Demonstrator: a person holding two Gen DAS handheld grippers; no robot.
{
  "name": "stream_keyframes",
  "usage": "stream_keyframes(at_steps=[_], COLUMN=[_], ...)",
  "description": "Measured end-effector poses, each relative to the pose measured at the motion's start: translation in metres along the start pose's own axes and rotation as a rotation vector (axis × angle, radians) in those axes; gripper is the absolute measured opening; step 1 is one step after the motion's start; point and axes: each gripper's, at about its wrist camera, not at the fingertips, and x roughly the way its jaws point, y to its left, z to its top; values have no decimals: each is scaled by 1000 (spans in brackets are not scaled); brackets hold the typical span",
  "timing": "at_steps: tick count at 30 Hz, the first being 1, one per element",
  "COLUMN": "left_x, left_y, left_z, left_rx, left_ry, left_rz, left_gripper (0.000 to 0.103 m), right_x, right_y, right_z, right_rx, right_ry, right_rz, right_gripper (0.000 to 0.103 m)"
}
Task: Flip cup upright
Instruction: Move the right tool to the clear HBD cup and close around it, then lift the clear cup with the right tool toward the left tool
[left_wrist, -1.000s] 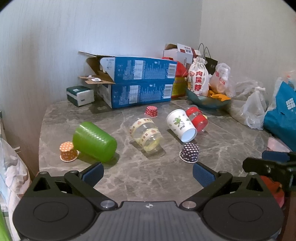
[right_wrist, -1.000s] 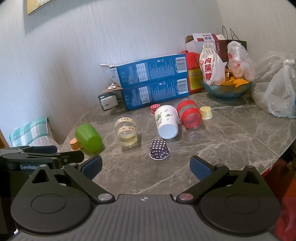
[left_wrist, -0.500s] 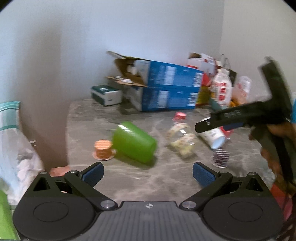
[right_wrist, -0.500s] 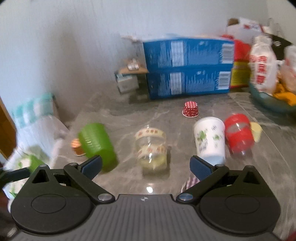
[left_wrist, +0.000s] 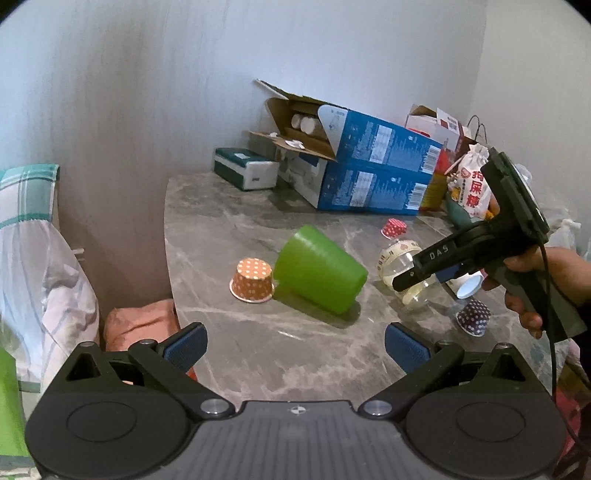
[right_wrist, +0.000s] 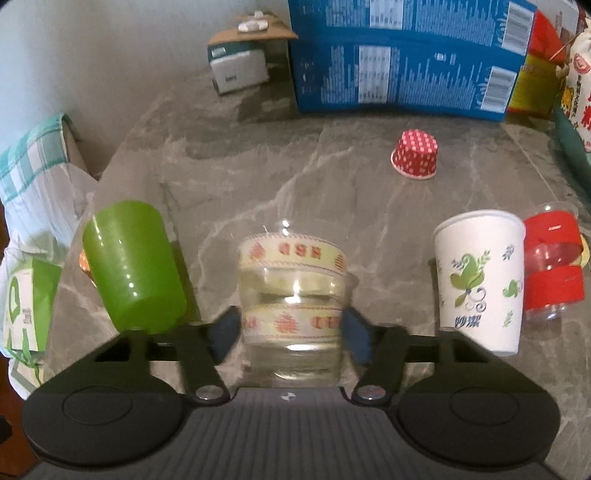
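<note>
Since the earlier frame the right gripper (right_wrist: 291, 328) has come down over the clear cup (right_wrist: 293, 291), which lies on its side on the grey marble desk (right_wrist: 258, 177) between the green cup (right_wrist: 133, 266) and the white paper cup (right_wrist: 480, 280). Jaws sit either side of the cup's banded wall, close against it; firm contact cannot be told through the blur. Left gripper (left_wrist: 295, 347) hangs back above the desk's near edge, jaws spread wide, nothing between them. Green cup lies on its side touching the upside-down orange dotted cup (left_wrist: 252, 279). Red dotted cup (right_wrist: 414, 154) sits upside down near the blue boxes (right_wrist: 402, 55).
</note>
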Motion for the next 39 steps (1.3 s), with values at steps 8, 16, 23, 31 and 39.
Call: stream_keyframes(at_steps=[8,16,23,31,39], left_x=[-25,-56,-67,-61,-20], left_y=[6,-8,-15,-29,-49], left_z=[-3,-20,-31,-28,-11], left_rx=[-48,-20,-33,-38,-47], left_ry=[-16,22,49,108,268], left_rz=[-84,-146,-166,-170,-233], left_gripper=[103,103,103,103,103], right_x=[-95,-131,-95,-91,-89], right_y=[21,35,33,40,41], right_z=[-60,-164,-168,-182,-183], right_rx=[21,91,157,149,144], right_ry=[-148,-152,-111,-115,-117], right_rz=[41,52,73,76,84], right_gripper=[56,56,56,57,61])
